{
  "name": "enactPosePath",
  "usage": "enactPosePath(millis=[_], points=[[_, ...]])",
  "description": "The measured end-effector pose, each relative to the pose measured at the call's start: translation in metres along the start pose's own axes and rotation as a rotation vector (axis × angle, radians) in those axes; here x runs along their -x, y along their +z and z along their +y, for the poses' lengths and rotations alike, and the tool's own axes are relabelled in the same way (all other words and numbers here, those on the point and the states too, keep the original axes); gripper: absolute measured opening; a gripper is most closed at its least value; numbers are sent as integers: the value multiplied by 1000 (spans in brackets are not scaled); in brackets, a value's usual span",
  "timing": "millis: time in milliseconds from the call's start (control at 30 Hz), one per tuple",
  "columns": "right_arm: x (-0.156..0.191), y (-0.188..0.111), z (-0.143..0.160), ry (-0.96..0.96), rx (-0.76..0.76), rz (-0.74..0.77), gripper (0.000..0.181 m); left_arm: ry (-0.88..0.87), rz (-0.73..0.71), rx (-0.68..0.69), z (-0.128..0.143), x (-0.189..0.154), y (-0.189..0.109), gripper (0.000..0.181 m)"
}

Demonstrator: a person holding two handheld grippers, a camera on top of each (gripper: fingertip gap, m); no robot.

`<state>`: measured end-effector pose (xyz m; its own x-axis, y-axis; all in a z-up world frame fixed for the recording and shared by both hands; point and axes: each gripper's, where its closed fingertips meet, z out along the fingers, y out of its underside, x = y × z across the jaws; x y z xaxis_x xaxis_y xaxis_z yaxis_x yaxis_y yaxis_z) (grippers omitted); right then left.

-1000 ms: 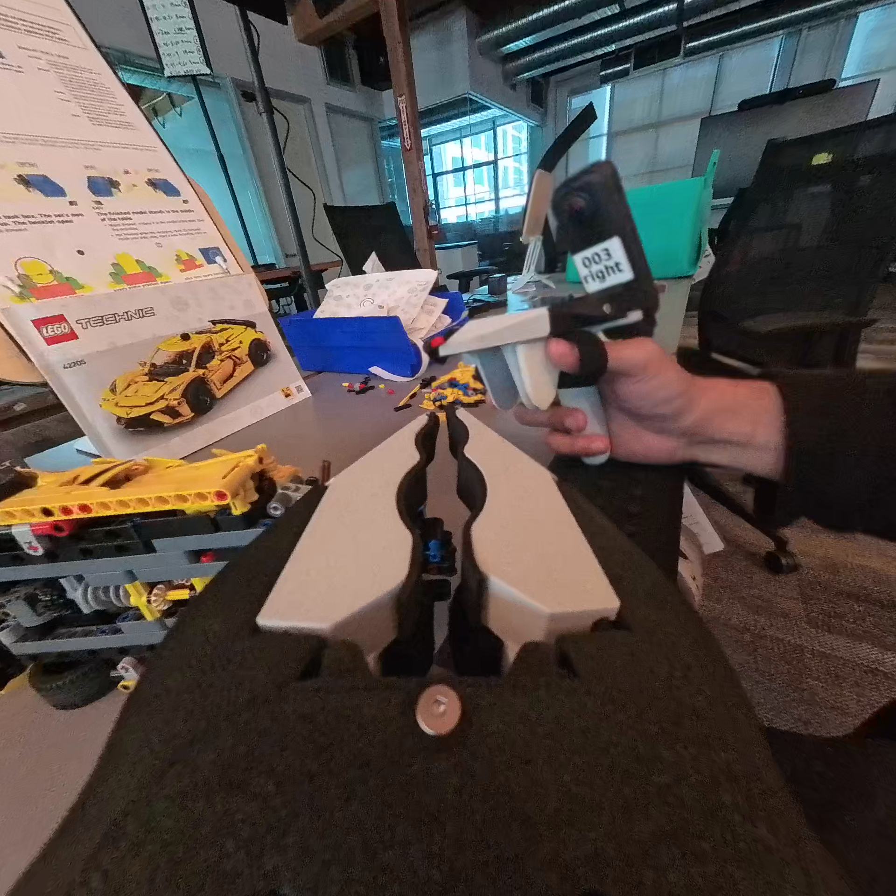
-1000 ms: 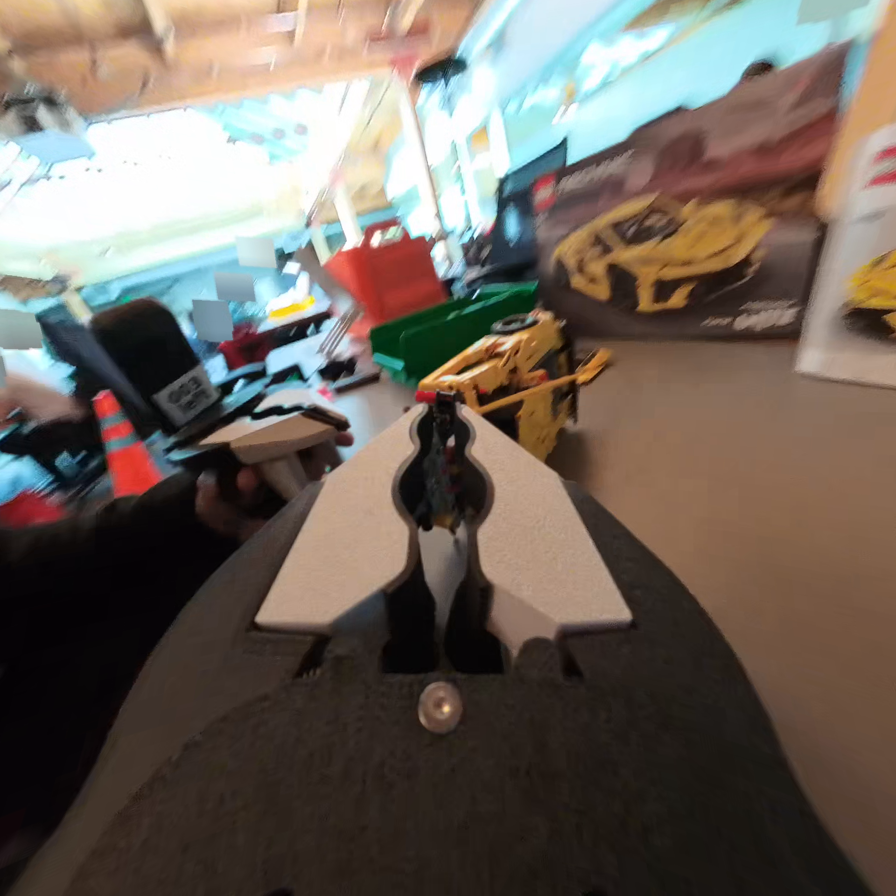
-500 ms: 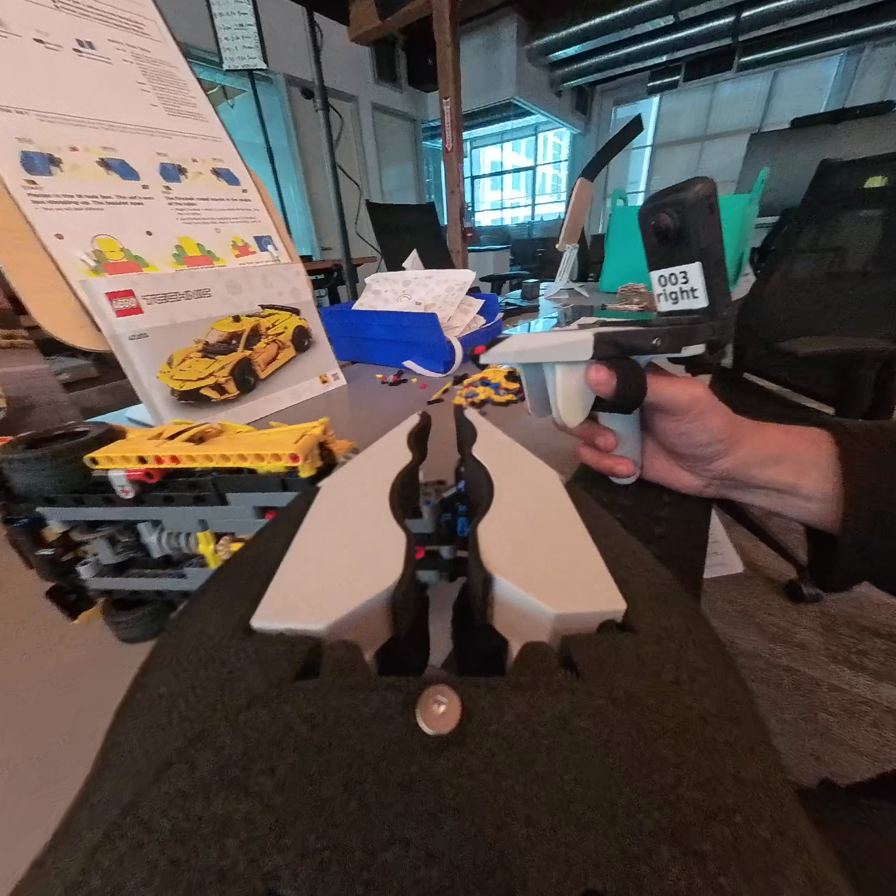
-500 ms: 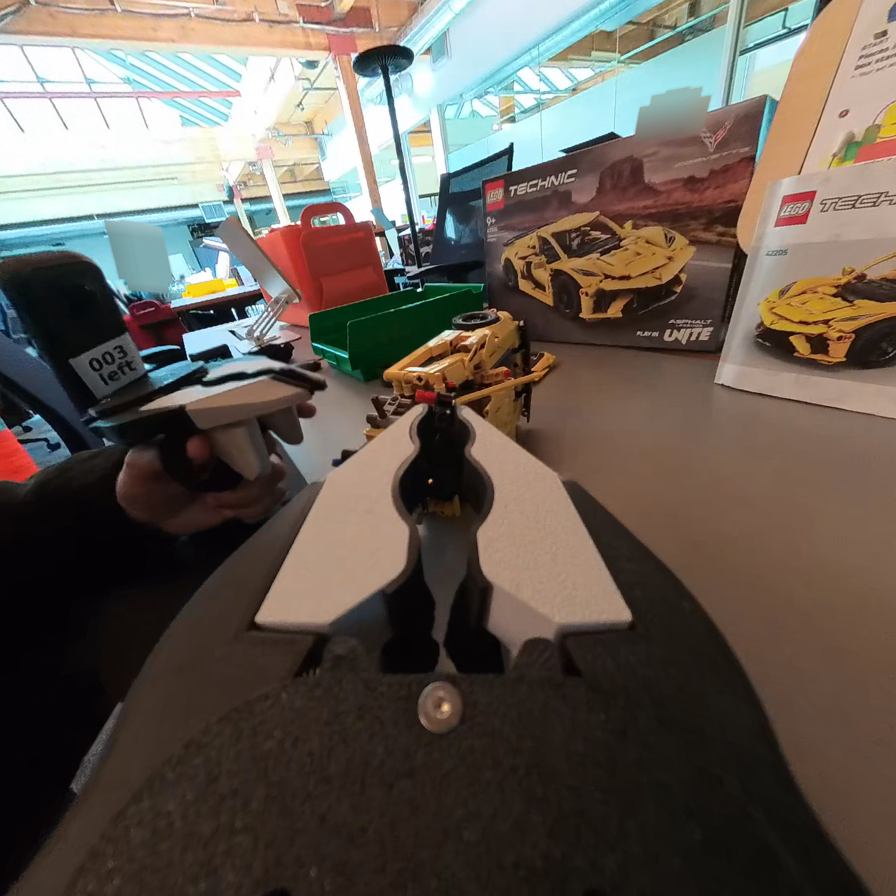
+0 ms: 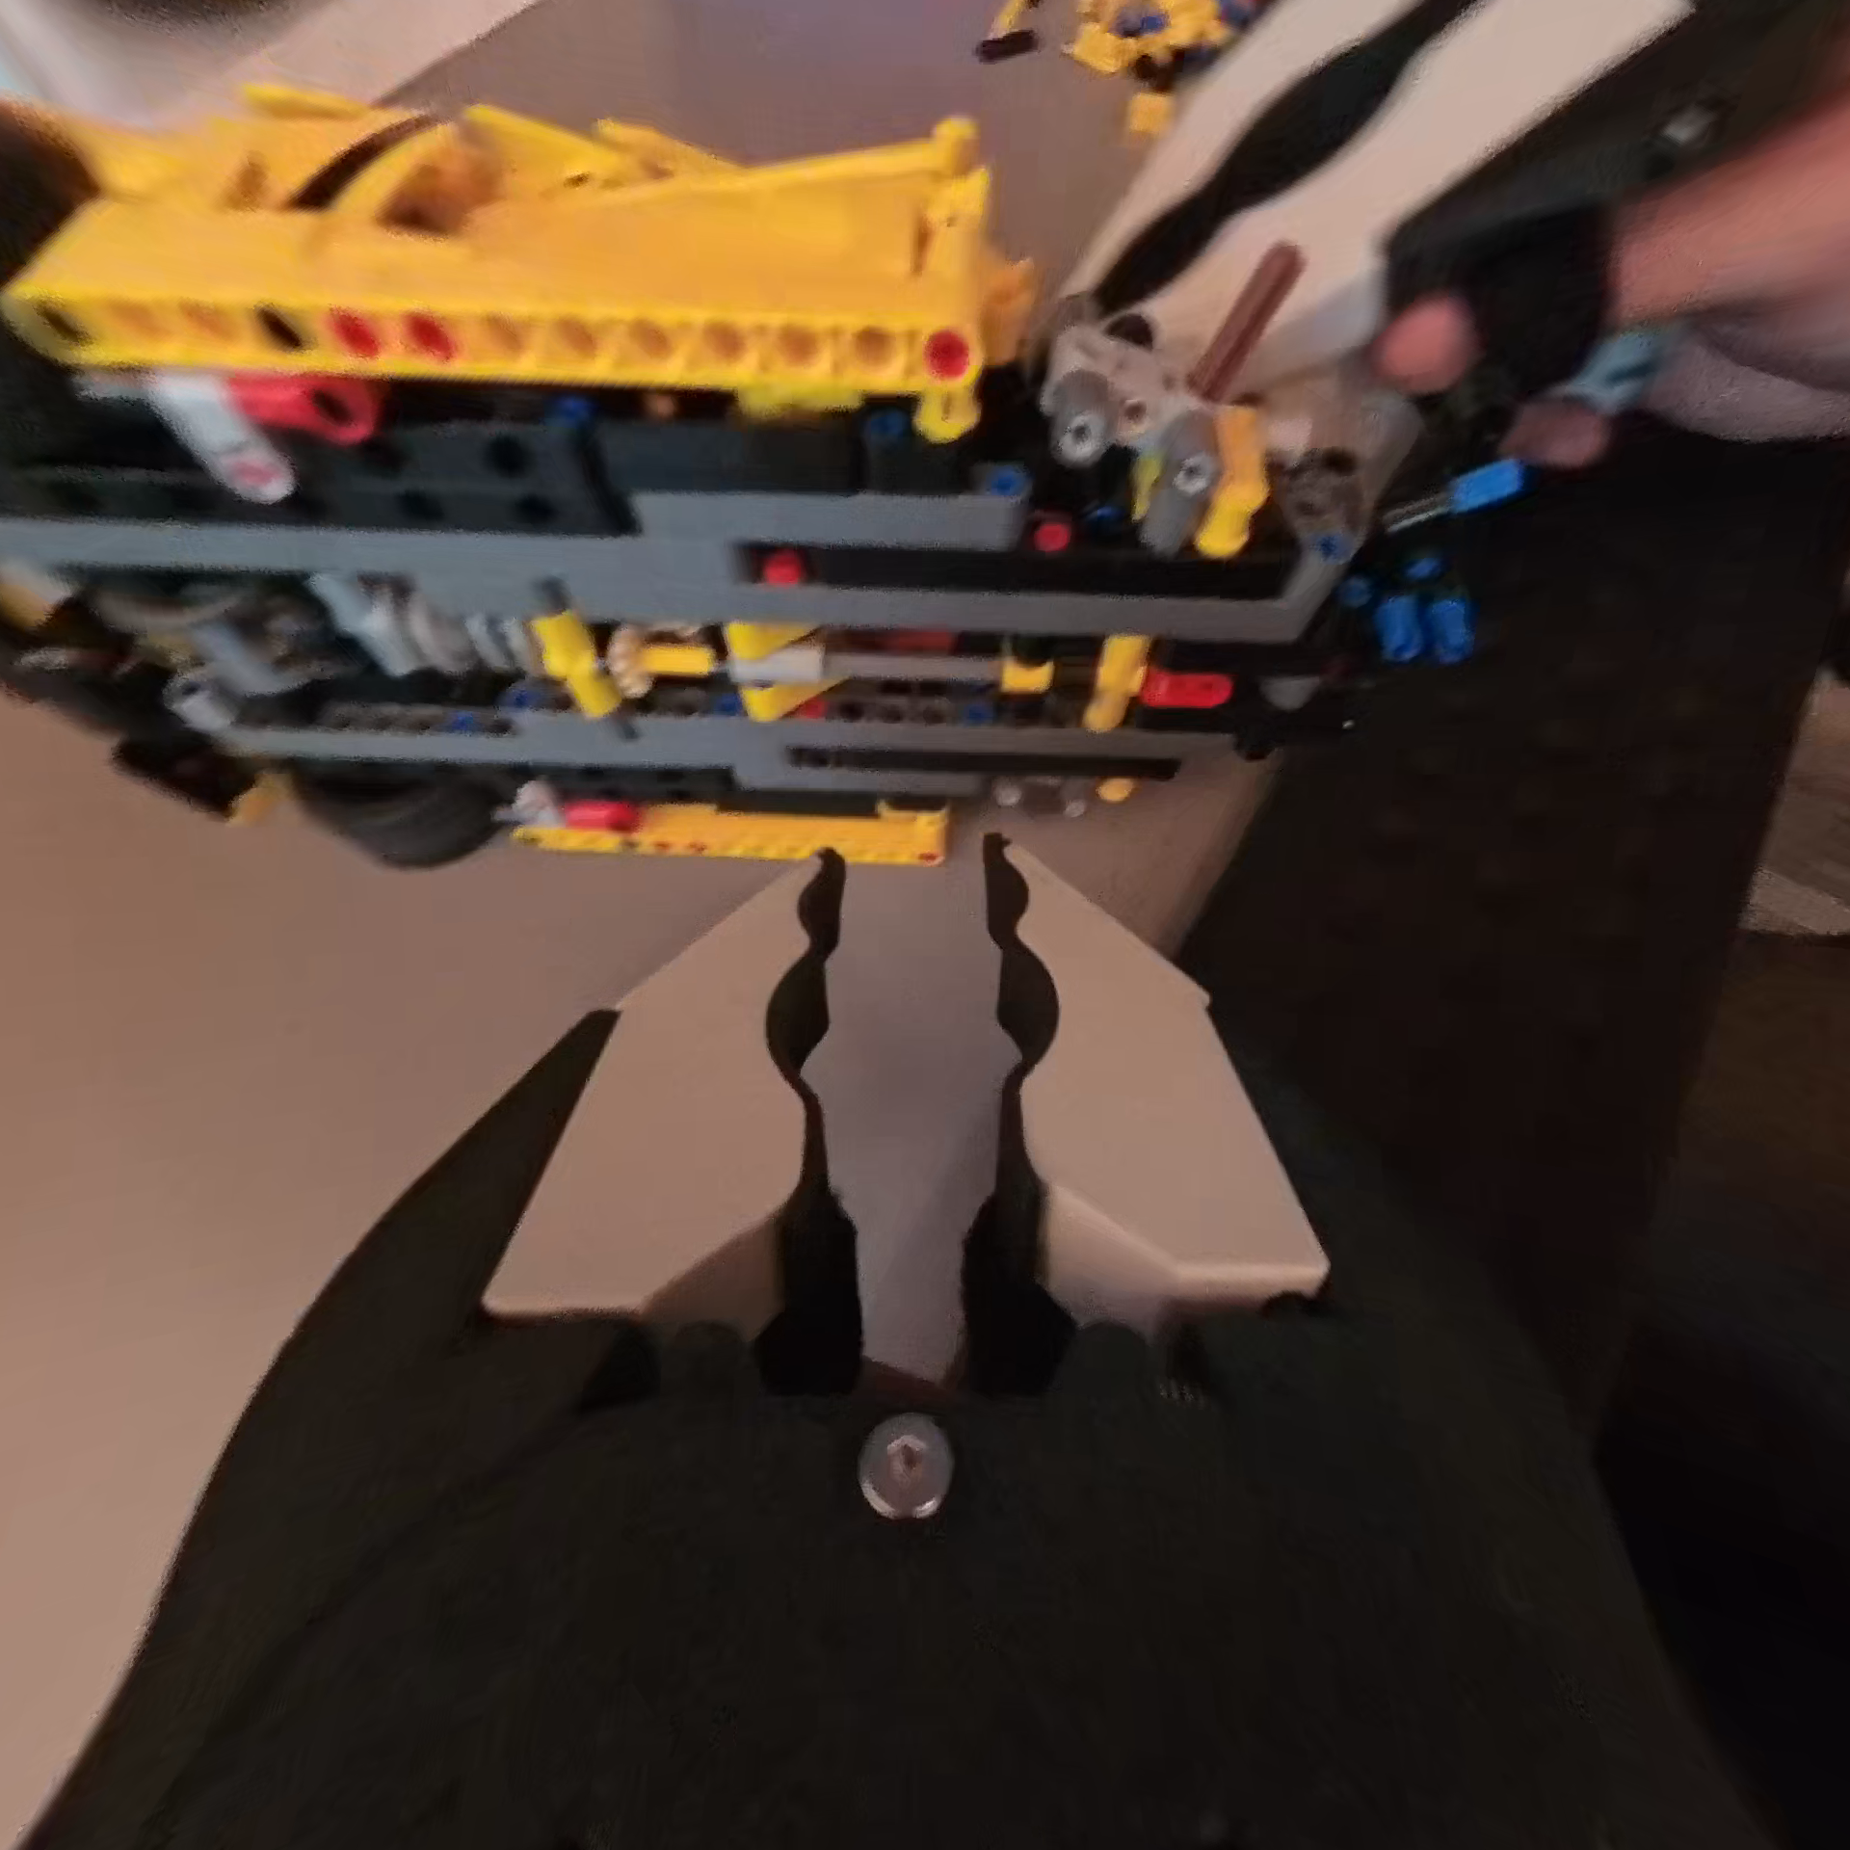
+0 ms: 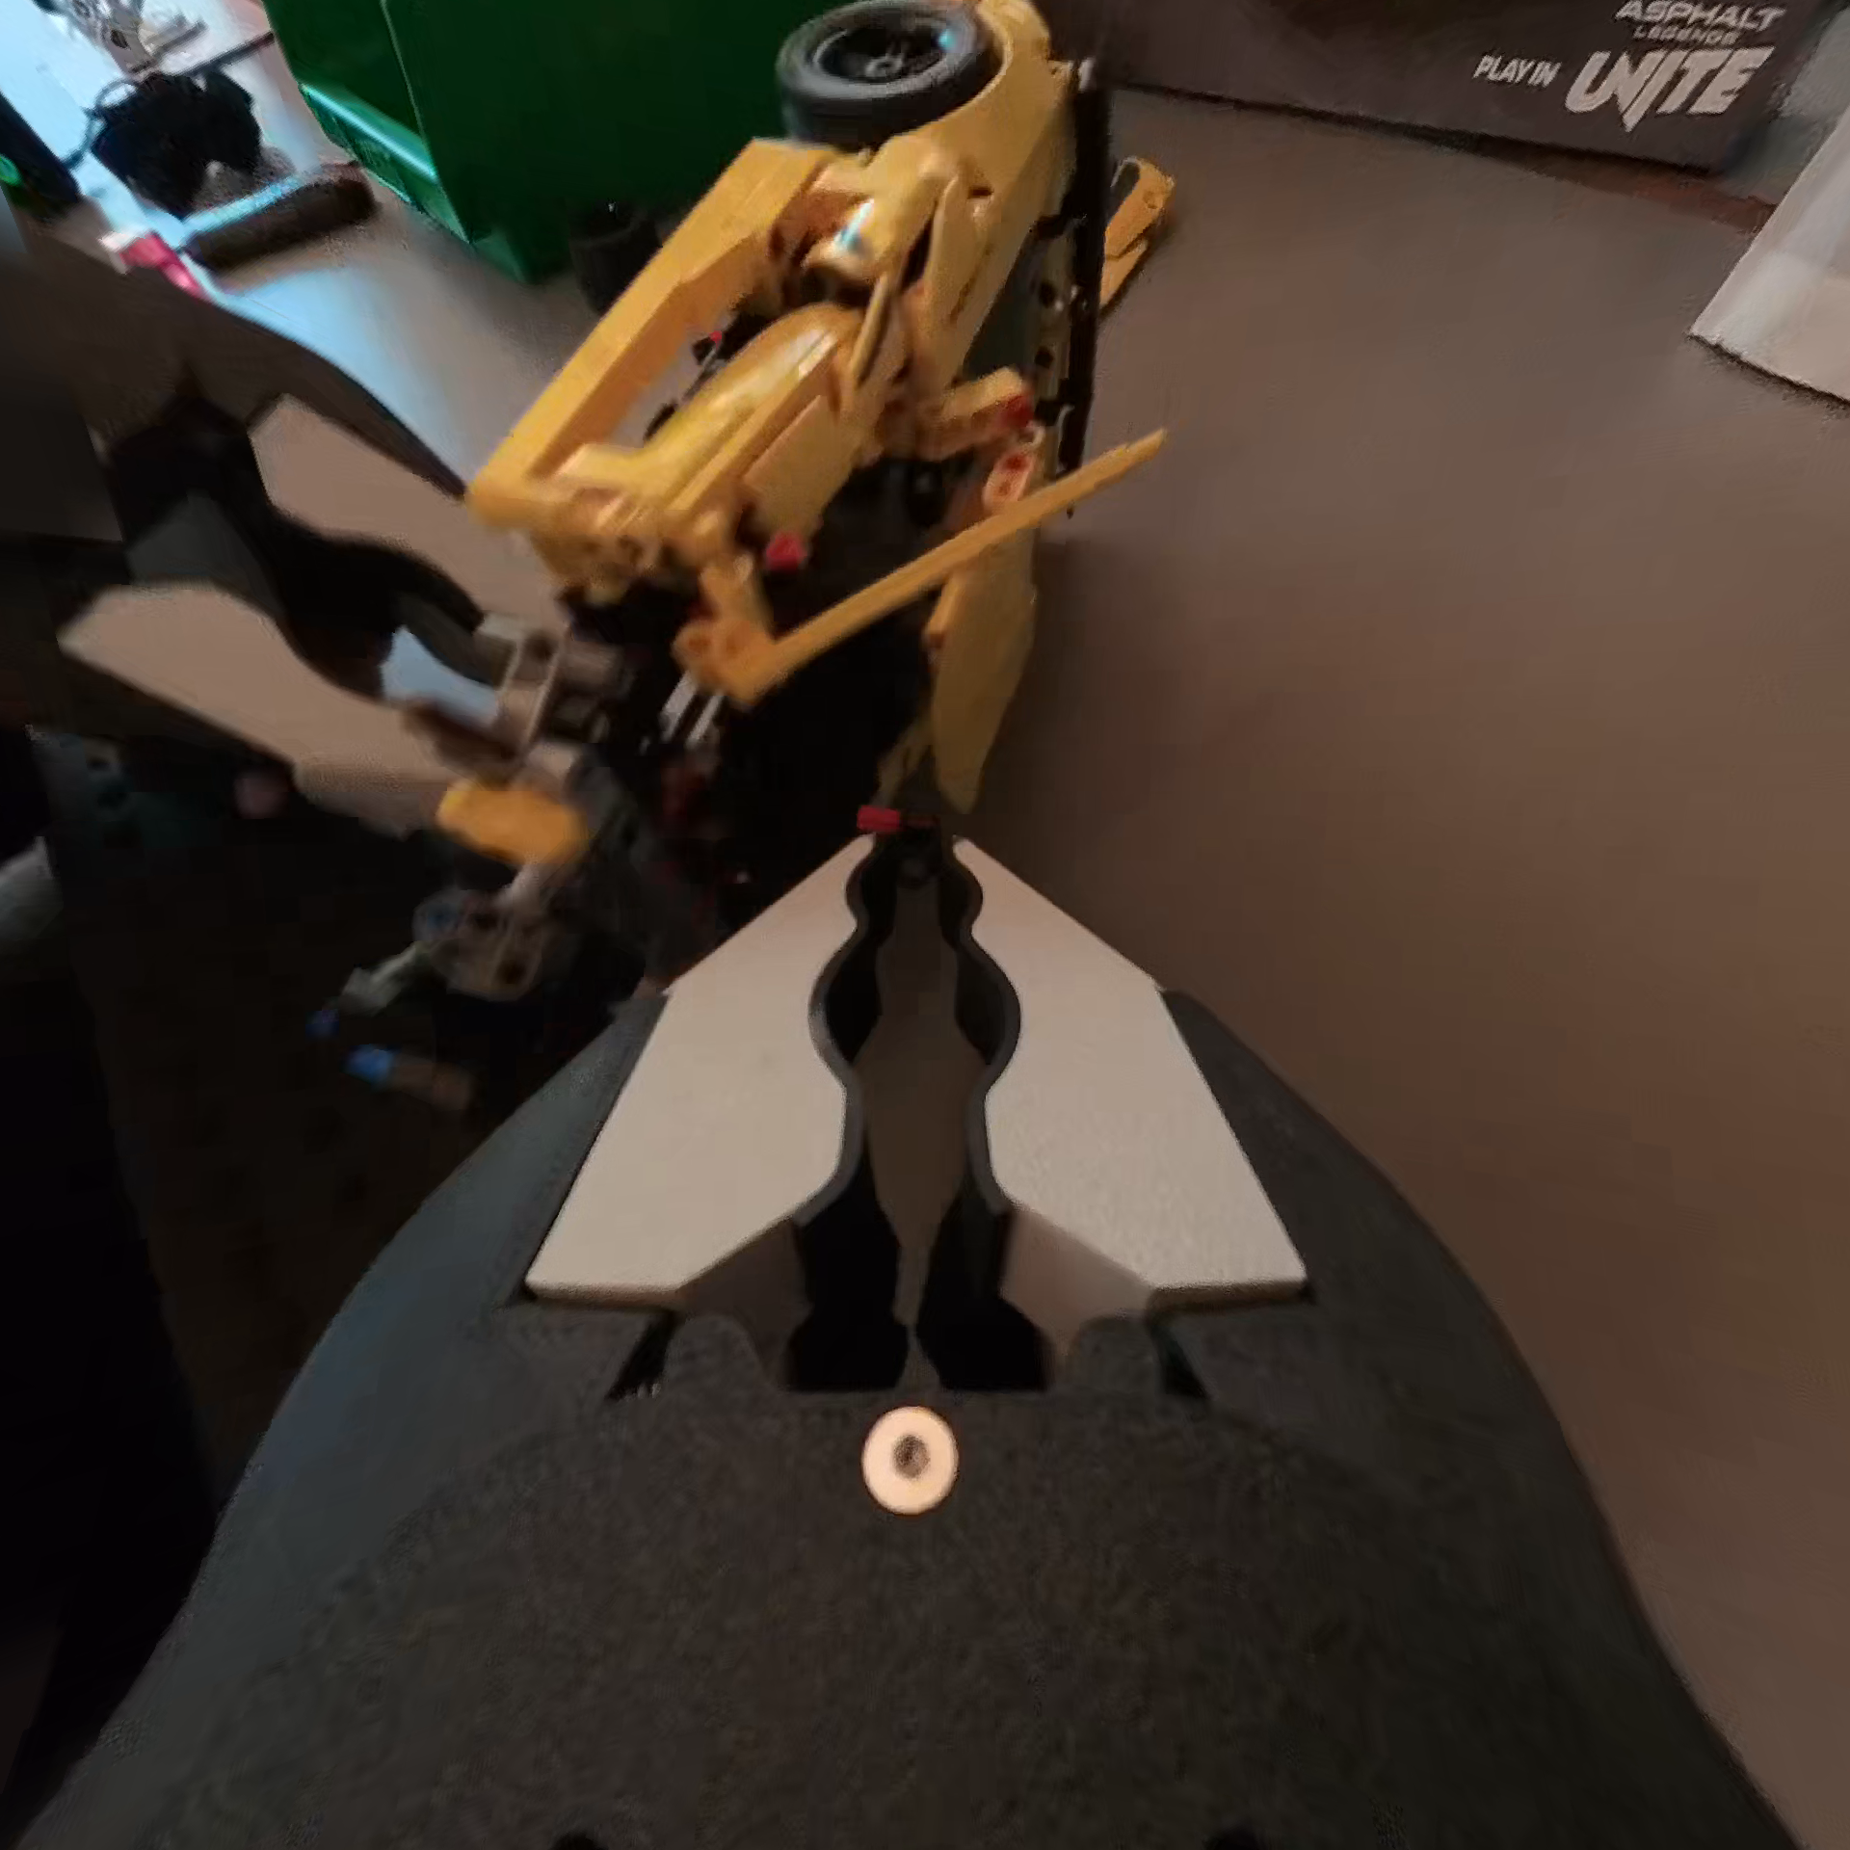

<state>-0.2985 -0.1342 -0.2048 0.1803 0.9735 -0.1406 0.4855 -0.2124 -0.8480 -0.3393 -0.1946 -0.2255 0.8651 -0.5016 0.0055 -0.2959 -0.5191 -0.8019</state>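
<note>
A yellow brick-built car (image 5: 601,300) lies on its side on the table, its grey and black underside facing my left gripper. My left gripper (image 5: 911,861) is open and empty, its tips just short of a yellow beam (image 5: 731,836) on the car's lower edge. In the right wrist view the car (image 6: 781,400) stands on its side, and the left gripper (image 6: 481,671) reaches its grey end parts. My right gripper (image 6: 913,851) is shut on a small dark piece with a red end (image 6: 891,819), close to the car's near end. It also shows in the left wrist view (image 5: 1101,290).
A green bin (image 6: 521,120) and the car's box (image 6: 1602,70) stand behind the car. A booklet corner (image 6: 1792,300) lies at the right. Loose yellow pieces (image 5: 1151,40) lie farther back. The brown table (image 5: 200,1001) ends at the right, by the hand (image 5: 1722,260).
Both grippers have tipped down and moved in close to the car. My left gripper has opened, and the small black and blue piece is gone from it. The right gripper stays shut.
</note>
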Motion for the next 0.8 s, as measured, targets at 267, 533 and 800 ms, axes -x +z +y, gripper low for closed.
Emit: enactPosePath(millis=[267,533,800], points=[[-29,18,-42,-140,107,-22,7,146,24,49,-24,17,54,14],[-89,37,-58,-103,245,-72,8,223,214,102,-63,16,91,0],[-97,41,-64,-103,195,-208,7,254,215,83,-71,24,105,0]])
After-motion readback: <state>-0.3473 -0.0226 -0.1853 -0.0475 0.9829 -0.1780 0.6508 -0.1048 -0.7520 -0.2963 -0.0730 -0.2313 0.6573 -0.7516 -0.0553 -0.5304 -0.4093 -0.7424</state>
